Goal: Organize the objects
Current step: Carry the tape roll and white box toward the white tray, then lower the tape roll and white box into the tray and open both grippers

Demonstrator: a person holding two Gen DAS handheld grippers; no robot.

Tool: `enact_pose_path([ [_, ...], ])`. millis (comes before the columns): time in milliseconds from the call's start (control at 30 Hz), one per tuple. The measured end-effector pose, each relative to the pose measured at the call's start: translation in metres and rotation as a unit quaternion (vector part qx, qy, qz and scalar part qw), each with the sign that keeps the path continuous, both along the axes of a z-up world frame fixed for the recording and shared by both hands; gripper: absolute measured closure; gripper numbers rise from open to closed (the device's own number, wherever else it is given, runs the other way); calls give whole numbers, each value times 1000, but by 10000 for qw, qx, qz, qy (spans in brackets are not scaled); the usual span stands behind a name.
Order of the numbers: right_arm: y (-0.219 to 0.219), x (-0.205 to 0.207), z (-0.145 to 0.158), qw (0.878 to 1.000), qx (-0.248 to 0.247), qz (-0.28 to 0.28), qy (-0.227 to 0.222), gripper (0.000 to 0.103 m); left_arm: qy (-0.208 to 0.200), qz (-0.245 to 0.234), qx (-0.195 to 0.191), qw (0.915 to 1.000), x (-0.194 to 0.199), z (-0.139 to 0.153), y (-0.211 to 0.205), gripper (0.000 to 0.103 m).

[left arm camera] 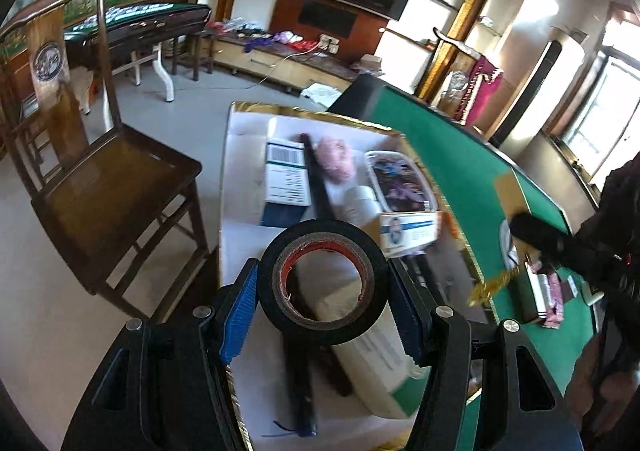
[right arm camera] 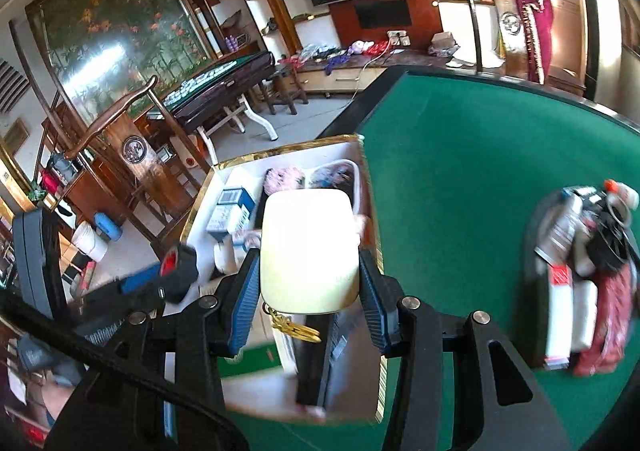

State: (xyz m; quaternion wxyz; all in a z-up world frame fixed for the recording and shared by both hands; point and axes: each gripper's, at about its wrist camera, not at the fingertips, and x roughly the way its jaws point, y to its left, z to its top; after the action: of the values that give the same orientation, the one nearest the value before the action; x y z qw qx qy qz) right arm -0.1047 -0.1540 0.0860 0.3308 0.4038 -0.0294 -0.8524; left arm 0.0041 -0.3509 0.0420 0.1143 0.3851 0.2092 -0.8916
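Observation:
My left gripper (left arm camera: 323, 287) is shut on a black tape roll (left arm camera: 316, 247) and holds it above the white gold-rimmed box (left arm camera: 240, 155). The box holds a blue-white carton (left arm camera: 286, 175), a pink scrunchie (left arm camera: 336, 159), a clear lidded tub (left arm camera: 400, 179), a black rod and a white bottle. My right gripper (right arm camera: 308, 283) is shut on a cream rounded block (right arm camera: 310, 247) above the same box (right arm camera: 200, 207). A gold tassel (right arm camera: 294, 327) hangs below the block.
The box sits at the left edge of a green felt table (right arm camera: 460, 171). A pile of packets and bottles (right arm camera: 584, 271) lies on the table's right. A wooden chair (left arm camera: 100, 171) stands left of the box. The right gripper shows in the left wrist view (left arm camera: 560, 247).

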Motion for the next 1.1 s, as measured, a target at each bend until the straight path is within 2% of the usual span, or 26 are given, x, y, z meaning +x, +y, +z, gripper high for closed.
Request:
enact_pose_path([
  [233,-63,-31,-13,9989,212,333,-261,58,-132,11,-39,9999,-5,-13,-5,47],
  [500,-108,-56,-30,9969,424,464,-472,58,-214,-94,-166,9996,-10,-16,1,47],
  [700,-130,-65,-42,9944,698,529,-597,58,-250,-136,-114,9995,-16,-17,-2,47],
  [900,-133,-72,-54,9923,840,535,-731,58,-252,-160,15,9996,-20,-19,-6,47],
  [1100,-135,-75,-59,9911,817,581,-871,58,-274,-145,-11,9995,-19,-18,-4,47],
])
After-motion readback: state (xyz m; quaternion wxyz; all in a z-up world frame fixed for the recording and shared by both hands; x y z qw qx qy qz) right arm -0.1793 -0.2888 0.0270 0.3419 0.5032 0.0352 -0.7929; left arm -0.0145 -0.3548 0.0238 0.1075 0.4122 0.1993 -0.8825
